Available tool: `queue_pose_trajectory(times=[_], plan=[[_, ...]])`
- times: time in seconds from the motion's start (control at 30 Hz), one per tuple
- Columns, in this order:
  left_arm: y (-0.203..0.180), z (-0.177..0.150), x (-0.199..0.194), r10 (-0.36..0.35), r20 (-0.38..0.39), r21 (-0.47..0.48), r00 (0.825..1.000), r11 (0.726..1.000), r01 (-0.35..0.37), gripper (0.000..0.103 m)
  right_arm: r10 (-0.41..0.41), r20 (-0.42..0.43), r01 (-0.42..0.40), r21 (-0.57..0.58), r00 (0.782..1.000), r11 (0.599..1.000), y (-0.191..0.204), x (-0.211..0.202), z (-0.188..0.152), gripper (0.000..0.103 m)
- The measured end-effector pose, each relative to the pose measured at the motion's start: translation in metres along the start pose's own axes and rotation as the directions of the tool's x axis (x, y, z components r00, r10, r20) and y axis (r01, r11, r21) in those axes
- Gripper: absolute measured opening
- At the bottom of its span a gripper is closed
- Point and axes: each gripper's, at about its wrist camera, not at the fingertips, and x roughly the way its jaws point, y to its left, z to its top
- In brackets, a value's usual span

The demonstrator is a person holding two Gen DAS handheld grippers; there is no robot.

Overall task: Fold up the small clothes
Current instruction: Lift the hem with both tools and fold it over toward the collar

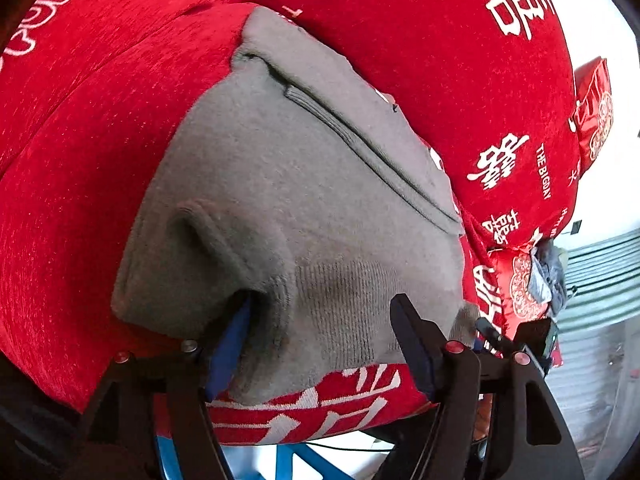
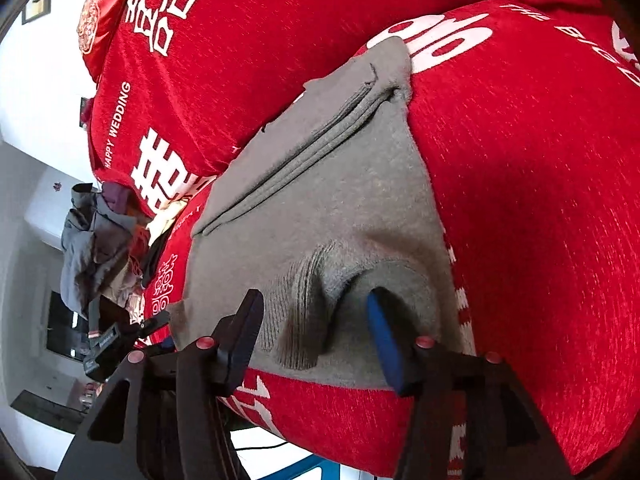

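Observation:
A small grey knit garment (image 1: 288, 184) lies flat on a red sofa cover (image 1: 80, 160), its ribbed hem towards me. My left gripper (image 1: 320, 320) is open, its jaws wide apart at the near hem, and the left blue pad (image 1: 230, 340) is tucked under a raised fold of the cloth. In the right wrist view the same garment (image 2: 340, 200) lies on the red cover (image 2: 540, 200). My right gripper (image 2: 316, 320) is open too, astride a bunched ridge of the hem, its blue pad (image 2: 382, 336) under the cloth edge. The other gripper (image 2: 120, 340) shows at the left.
Red cushions with white characters (image 1: 460, 80) rise behind the garment. A pile of grey and mixed clothes (image 2: 96, 248) sits at the sofa's far end, also in the left wrist view (image 1: 546, 276). The sofa's front edge is just below the grippers, with floor beneath.

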Motion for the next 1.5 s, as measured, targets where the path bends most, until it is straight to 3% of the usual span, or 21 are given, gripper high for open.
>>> queue_pose_trajectory(times=[0.17,0.23,0.27,0.3,0.33,0.37,0.43,0.6,0.73,1.0,1.13,1.33,1.5], plan=[[-0.005,-0.011,-0.001,0.032,0.003,0.054,0.999,0.998,-0.032,0.071,-0.008,-0.016,0.008,-0.024,1.000,1.000,0.005,0.003,-0.001,0.057],[-0.004,-0.012,-0.001,0.036,0.015,0.058,0.999,0.998,-0.037,0.069,-0.019,-0.021,0.018,-0.047,1.000,0.999,0.009,0.007,-0.004,0.045],[-0.004,-0.011,-0.001,0.047,0.021,0.063,0.999,0.997,-0.049,0.054,-0.043,-0.028,0.041,-0.068,0.999,0.997,0.011,0.010,-0.005,0.038],[-0.005,-0.010,0.000,0.071,0.018,0.079,0.997,0.994,-0.072,0.029,-0.051,-0.034,0.048,-0.075,0.998,0.996,0.012,0.012,-0.005,0.025],[-0.004,-0.010,0.003,0.076,-0.007,0.088,0.997,0.993,-0.075,0.015,-0.053,-0.045,0.050,-0.082,0.998,0.995,0.013,0.015,-0.006,0.016],[-0.002,-0.009,0.006,0.070,-0.035,0.084,0.997,0.994,-0.067,0.010,-0.058,-0.054,0.053,-0.091,0.997,0.994,0.014,0.017,-0.006,0.016],[0.001,-0.010,0.001,0.055,-0.031,0.072,0.998,0.996,-0.052,0.010,-0.069,-0.047,0.063,-0.123,0.996,0.990,0.020,0.015,-0.006,0.014],[-0.014,-0.006,-0.034,-0.002,0.054,0.099,0.999,0.995,-0.003,0.010,-0.009,0.005,0.010,-0.202,1.000,0.979,0.050,-0.015,-0.002,0.012],[-0.032,0.011,-0.049,-0.008,0.095,0.134,0.995,0.991,-0.005,0.010,0.015,0.046,-0.005,-0.227,0.999,0.974,0.065,-0.030,0.011,0.011],[-0.071,0.061,-0.055,-0.013,0.140,0.179,0.990,0.984,-0.012,0.010,0.017,0.117,0.012,-0.239,0.993,0.971,0.093,-0.037,0.055,0.010],[-0.095,0.100,-0.056,-0.027,0.171,0.202,0.985,0.979,-0.009,0.010,0.010,0.167,0.030,-0.234,0.986,0.972,0.107,-0.039,0.093,0.010],[-0.113,0.165,-0.032,-0.012,0.194,0.227,0.981,0.973,-0.033,0.010,-0.020,0.209,0.071,-0.239,0.978,0.968,0.126,-0.023,0.155,0.010],[-0.089,0.219,0.026,0.048,0.156,0.150,0.987,0.986,-0.072,0.010,-0.100,0.192,0.143,-0.223,0.976,0.964,0.119,0.033,0.208,0.010]])
